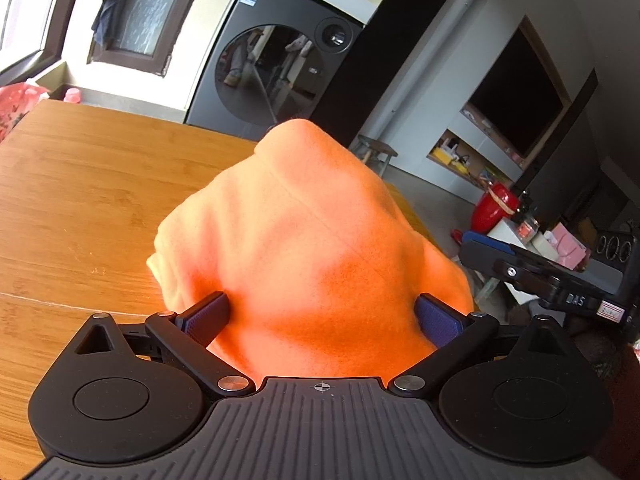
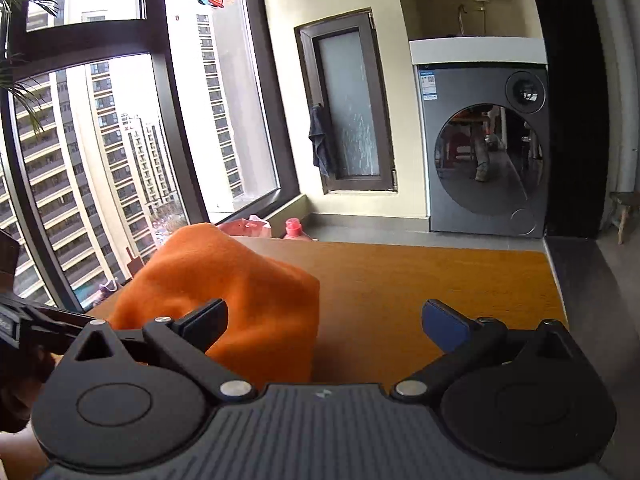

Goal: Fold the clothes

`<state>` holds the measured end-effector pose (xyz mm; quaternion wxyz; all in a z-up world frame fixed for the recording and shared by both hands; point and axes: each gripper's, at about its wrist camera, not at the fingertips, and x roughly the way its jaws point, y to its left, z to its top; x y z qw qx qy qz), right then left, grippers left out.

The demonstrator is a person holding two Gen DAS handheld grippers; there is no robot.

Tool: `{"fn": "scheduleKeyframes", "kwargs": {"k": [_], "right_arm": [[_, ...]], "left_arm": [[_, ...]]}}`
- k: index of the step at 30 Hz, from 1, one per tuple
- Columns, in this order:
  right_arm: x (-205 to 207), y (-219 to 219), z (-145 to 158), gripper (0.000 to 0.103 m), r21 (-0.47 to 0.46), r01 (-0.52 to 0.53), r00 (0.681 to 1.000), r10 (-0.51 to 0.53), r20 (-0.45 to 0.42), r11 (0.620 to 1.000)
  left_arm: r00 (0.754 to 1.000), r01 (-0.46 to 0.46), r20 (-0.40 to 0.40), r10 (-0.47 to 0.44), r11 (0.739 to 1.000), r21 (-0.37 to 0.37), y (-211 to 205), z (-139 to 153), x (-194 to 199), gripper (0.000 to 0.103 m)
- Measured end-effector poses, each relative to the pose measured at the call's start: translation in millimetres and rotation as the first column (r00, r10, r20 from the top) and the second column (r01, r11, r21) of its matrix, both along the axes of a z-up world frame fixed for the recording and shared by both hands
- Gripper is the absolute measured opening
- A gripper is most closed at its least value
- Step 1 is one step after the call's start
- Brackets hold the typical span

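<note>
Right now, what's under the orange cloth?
The orange cloth sits bunched on the wooden table, which shows bare around it. Whatever lies beneath the bunch itself is covered.

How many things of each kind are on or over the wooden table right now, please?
Orange garment: 1
Left gripper: 1
Right gripper: 1
Total: 3, on or over the one wooden table.

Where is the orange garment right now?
The orange garment lies bunched on the wooden table, between the left hand-held gripper's open fingers; the right wrist view shows it at lower left.
</note>
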<state>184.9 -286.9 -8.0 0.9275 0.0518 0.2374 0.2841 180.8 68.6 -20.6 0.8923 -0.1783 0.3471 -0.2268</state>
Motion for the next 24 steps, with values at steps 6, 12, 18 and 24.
{"fn": "scheduleKeyframes", "kwargs": {"k": [6, 12, 18, 24], "right_arm": [[-18.2, 25.3, -23.4, 0.103, -0.269, 0.009, 1.0, -0.013, -0.015, 0.963], [-16.4, 33.2, -24.3, 0.103, -0.29, 0.027, 0.999, -0.033, -0.016, 0.957], [-20.5, 20.5, -7.1, 0.103, -0.22, 0.056, 0.998, -0.048, 0.038, 0.974], [-21.6, 7.4, 11.7, 0.103, -0.09, 0.115, 0.989, -0.106, 0.104, 0.989]], "left_arm": [[1.0, -0.004, -0.005, 0.004, 1.0, 0.007, -3.0, 2.2, -6.2, 0.102], [0.999, -0.034, -0.041, 0.032, 0.999, -0.032, 7.0, 1.0, -20.9, 0.102], [0.996, 0.091, -0.007, -0.094, 0.98, -0.175, 5.8, -1.0, -38.9, 0.102], [0.986, 0.156, -0.039, -0.163, 0.977, -0.143, -14.2, -12.6, -36.3, 0.103]]}}
